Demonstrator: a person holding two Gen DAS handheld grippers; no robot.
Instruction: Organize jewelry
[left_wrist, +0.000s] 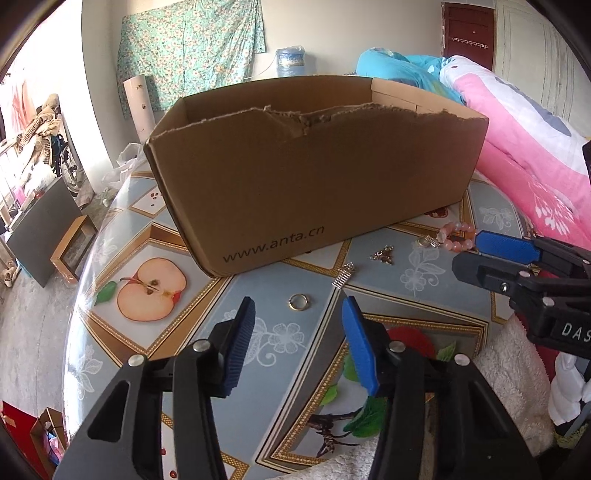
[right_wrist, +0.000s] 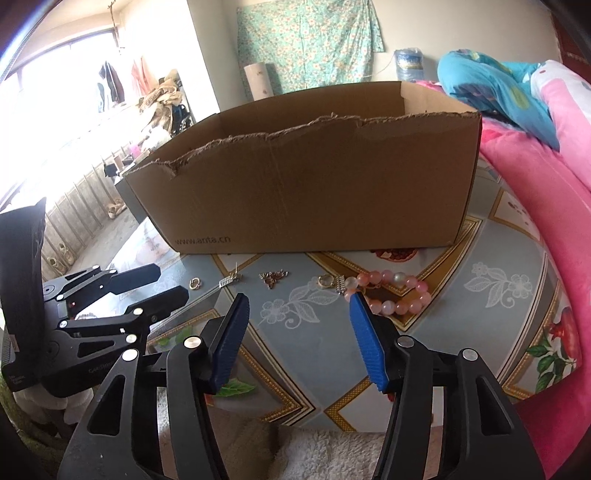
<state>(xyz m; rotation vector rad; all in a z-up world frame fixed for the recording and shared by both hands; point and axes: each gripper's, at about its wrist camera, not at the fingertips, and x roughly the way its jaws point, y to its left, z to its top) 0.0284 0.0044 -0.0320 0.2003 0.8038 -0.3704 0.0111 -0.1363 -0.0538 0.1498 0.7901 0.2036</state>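
Jewelry lies on the patterned tabletop (left_wrist: 258, 332) in front of a torn brown cardboard box (left_wrist: 314, 177) (right_wrist: 314, 192). A gold ring (left_wrist: 300, 302) (right_wrist: 195, 283) rests just beyond my left gripper (left_wrist: 297, 308) (right_wrist: 171, 284), which is open with nothing between its pads. Further right lie a silver coiled piece (left_wrist: 343, 278) (right_wrist: 229, 281), a bronze butterfly charm (left_wrist: 383, 254) (right_wrist: 273, 277) and a pink bead bracelet (left_wrist: 456, 234) (right_wrist: 391, 291) with a small ring beside it. My right gripper (right_wrist: 299, 300) (left_wrist: 467, 254) is open, its right fingertip at the bracelet's near left edge.
A pink quilt (right_wrist: 554, 206) and blue bedding press against the table's right side. A white fluffy towel (right_wrist: 325, 450) covers the near edge. The table's round rim (left_wrist: 79, 295) drops to the floor on the left, where a small stool stands.
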